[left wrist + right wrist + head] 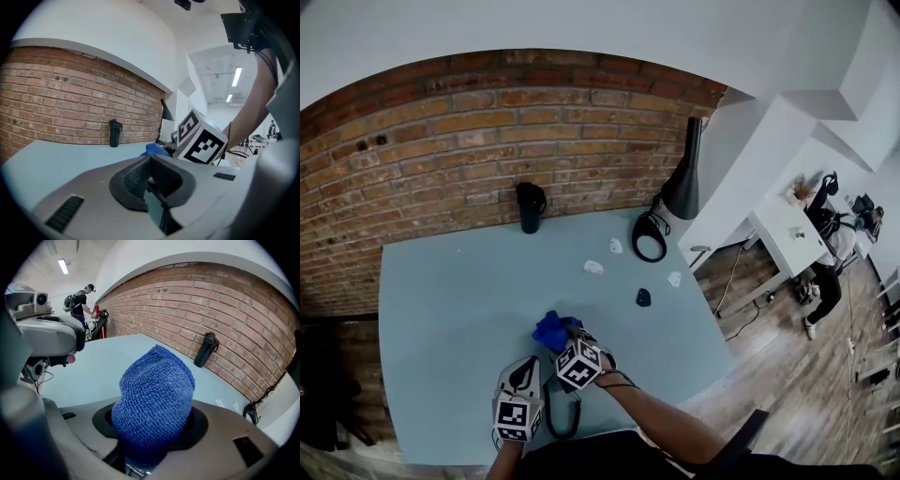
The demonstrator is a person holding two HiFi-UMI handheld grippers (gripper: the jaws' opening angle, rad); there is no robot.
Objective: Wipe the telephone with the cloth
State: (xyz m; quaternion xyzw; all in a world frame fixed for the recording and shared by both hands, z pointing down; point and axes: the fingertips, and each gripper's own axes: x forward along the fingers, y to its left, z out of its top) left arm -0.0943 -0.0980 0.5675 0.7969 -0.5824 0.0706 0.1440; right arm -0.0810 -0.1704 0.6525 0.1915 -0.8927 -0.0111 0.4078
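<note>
While the cloth [154, 399] is picked up and ready, no actual wiping looks to be under way as far as these views show. Closest in, the left gripper [150, 180] sits low by the near edge of the light blue table [441, 300] with its pads pressed together and nothing visible between them, so it's closed on nothing. Just beside it on the table there's a dark-rimmed rounded shape [563, 435], partly covered by the right gripper's marker cube [578, 364]. That might be the telephone, but honestly it can't be told from here, and neither gripper view shows it. The right gripper [566, 343] is a bit further in, toward the middle of the table, clamped on the blue cloth, which bulges up out of the jaws in a fat wad and blocks the jaws themselves in that gripper's own view. Whether the wad is touching the table or hanging just over it isn't clear. So the guess is: grab step done, every bit of the wiping left. Further back are a small black lump [643, 297] and a few white scraps [593, 267], too small to identify, then a black flask [530, 206] and a black lamp [684, 178] standing by the brick wall [487, 141]. None of those reads clearly as a telephone either. The person's body is cut off at the bottom of the head view, with only a forearm [666, 422] showing.
</note>
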